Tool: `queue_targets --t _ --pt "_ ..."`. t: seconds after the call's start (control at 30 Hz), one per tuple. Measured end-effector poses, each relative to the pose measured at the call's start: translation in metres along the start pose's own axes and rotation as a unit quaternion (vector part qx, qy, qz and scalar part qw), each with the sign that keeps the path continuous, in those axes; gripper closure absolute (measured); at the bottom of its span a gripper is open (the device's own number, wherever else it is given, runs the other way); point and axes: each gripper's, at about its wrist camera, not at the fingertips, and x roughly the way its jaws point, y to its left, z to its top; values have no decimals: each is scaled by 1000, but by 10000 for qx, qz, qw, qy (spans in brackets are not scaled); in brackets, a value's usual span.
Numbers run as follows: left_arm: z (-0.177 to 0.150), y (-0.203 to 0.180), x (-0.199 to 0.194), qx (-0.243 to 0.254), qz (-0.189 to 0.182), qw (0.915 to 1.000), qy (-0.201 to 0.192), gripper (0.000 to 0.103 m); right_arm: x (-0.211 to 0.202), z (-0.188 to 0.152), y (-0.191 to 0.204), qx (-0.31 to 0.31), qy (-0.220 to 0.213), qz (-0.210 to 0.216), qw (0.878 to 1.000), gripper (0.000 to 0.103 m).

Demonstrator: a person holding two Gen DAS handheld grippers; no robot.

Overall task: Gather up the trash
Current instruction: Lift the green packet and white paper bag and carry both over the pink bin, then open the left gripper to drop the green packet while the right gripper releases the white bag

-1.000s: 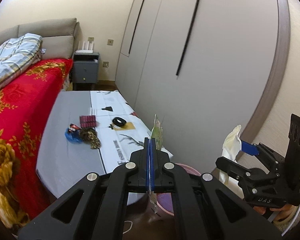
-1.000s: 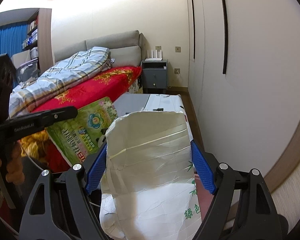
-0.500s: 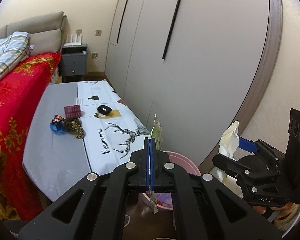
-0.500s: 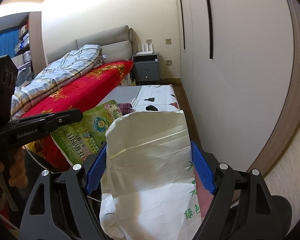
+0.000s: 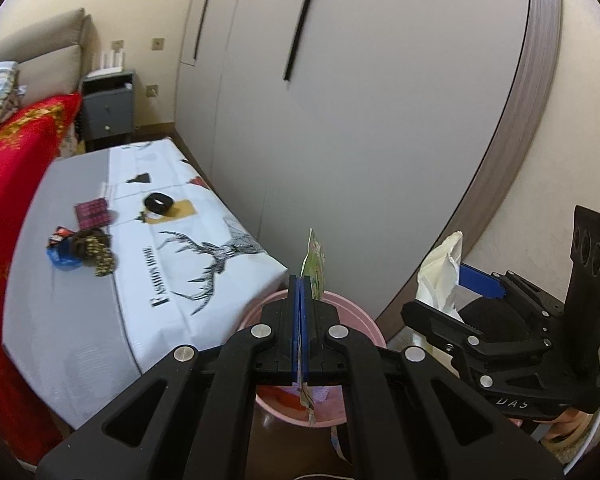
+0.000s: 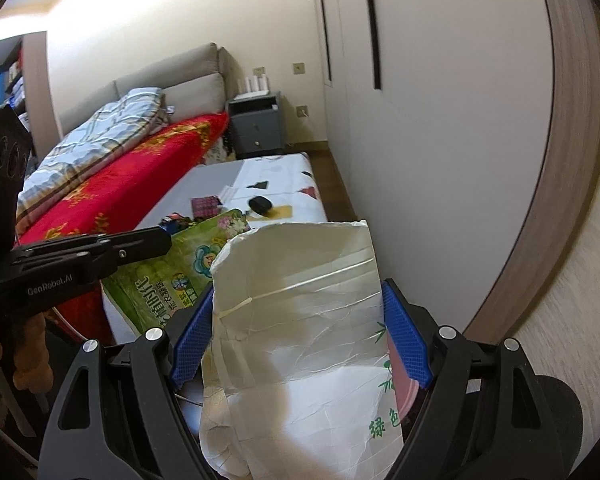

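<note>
My left gripper is shut on a flat green printed wrapper, seen edge-on, held above a pink bin. In the right wrist view the wrapper shows its green face. My right gripper holds a crumpled white paper bag between its blue pads; the bag also shows at the right in the left wrist view. More trash lies on the low table: a blue and brown wrapper pile, a red blister pack and a black ring.
A red bed runs along the table's left side. A grey nightstand stands behind the table. White wardrobe doors line the right. The bin stands on the floor at the table's near right corner.
Both grippers have moved forward and tilted down toward the pink bin, which now shows more fully under the left gripper. Both grips are unchanged.
</note>
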Motion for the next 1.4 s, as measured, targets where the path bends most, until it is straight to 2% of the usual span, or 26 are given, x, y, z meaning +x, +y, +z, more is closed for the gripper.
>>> queue_targets --t 0.37,0.67,0.9,1.4 --pt "3 -9 69 184 -297 9979 554 103 47 -4 -24 186 363 -399 9984 24" --pt "0 3 113 71 -408 9950 905 103 83 -8 -29 270 789 -679 9942 24" --pt "-1 4 137 75 -506 9925 1107 103 105 -13 -37 382 1103 -835 9896 24" --pt "-3 -5 160 217 -495 9901 1293 103 120 -20 -43 409 1352 -1113 9837 23"
